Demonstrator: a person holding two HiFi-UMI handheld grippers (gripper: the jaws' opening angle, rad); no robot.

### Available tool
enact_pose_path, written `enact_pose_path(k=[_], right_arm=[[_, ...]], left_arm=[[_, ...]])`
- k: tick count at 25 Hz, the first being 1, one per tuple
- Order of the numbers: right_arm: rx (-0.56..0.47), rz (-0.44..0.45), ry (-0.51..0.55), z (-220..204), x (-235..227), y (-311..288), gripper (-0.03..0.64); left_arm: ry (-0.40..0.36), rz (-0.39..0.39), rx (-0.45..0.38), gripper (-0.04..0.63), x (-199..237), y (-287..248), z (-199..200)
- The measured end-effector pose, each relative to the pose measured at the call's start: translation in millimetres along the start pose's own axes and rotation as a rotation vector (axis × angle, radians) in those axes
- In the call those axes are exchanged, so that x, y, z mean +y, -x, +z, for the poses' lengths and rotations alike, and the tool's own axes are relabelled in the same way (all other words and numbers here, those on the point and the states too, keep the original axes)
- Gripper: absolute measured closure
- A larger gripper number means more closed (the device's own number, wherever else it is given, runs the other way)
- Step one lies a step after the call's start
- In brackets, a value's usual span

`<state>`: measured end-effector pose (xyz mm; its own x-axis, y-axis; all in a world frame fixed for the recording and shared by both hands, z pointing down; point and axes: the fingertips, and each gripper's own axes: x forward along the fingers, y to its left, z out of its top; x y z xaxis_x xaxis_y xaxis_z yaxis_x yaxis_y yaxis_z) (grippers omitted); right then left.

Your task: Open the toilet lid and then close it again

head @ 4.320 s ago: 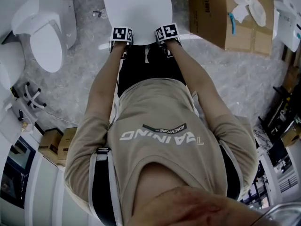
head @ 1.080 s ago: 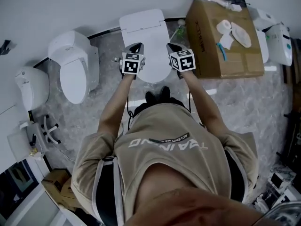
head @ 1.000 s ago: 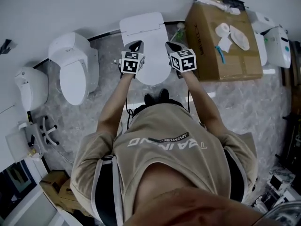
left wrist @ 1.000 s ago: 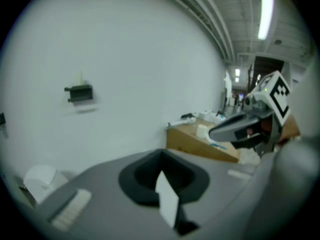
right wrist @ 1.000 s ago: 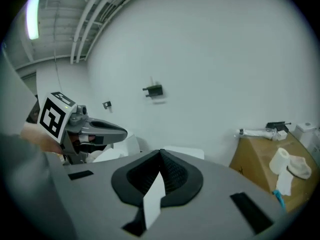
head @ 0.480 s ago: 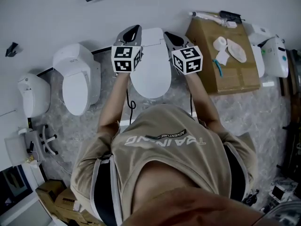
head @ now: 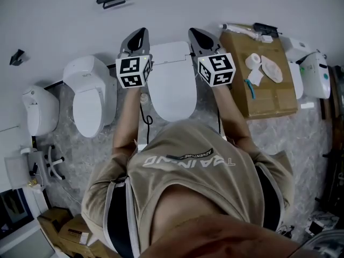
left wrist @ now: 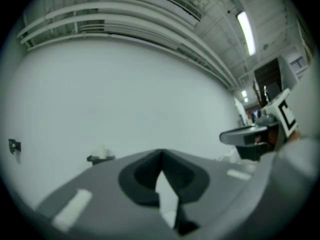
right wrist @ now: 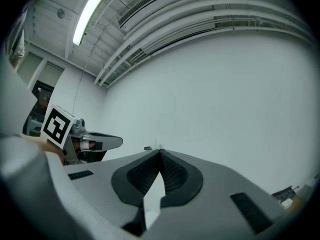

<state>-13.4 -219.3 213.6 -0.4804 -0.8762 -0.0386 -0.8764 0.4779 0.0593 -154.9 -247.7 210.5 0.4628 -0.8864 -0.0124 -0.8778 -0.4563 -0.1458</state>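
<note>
Below the two raised grippers, the toilet lid (head: 173, 93) lies flat and closed on its bowl, with the back of the toilet against the white wall (head: 172, 4). The left gripper (head: 138, 34) is held up beside the lid's left edge and aimed at the wall, its jaws pressed together on nothing. The right gripper (head: 195, 33) is held up beside the lid's right edge, level with the other, its jaws likewise together and empty. Neither touches the lid. Two more toilets (head: 88, 104) stand along the wall to the left. A cardboard box (head: 266, 85) with small items on top stands to the right.
</note>
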Motion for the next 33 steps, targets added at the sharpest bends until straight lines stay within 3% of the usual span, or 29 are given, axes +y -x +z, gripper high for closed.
enact_pose_path(k=[7,15,33], right_arm=[[-0.01,-0.003,-0.032,0,-2,-11,0.606],[0.008,0.01,-0.054,4,8,-19,0.606],[0.047,-0.037,-0.073,-35,77,22,0.606]], left_arm=[[0.011,-0.013,0.035,0.594,10,-8,-9],[-0.008,-0.017,0.011,0.594,18,0,8],[0.052,-0.118,0.045,0.594,2,60,-46]])
